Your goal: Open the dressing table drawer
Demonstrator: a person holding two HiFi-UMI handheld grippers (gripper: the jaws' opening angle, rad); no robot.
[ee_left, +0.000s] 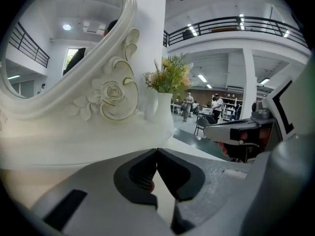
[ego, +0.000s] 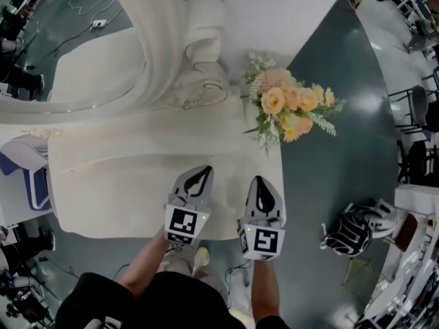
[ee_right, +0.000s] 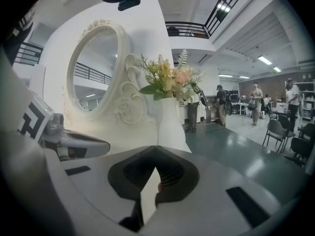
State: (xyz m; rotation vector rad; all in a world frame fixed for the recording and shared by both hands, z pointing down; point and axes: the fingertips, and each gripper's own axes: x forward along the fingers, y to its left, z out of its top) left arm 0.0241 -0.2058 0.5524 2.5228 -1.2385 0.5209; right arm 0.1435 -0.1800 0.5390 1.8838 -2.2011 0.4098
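A person's forearms [ego: 147, 266] reach in from the bottom of the head view. The left gripper [ego: 203, 172] and right gripper [ego: 261, 181] sit side by side over the front edge of a cream dressing table [ego: 116, 184]. Both are clenched tip to tip, with nothing between the jaws. The drawer shows in no view. The table stands on a glossy grey-green floor [ego: 343, 163] in a high hall with a railed balcony [ee_left: 236, 23], chairs [ee_right: 275, 129] and people standing far back. An oval mirror [ee_right: 93, 73], framed in carved rose scrollwork [ee_left: 110, 95], rises at the rear of the pale surface. At the surface's right edge, beside the mirror's base, a white vase [ee_right: 170, 119] holds peach and yellow flowers [ego: 291, 105].
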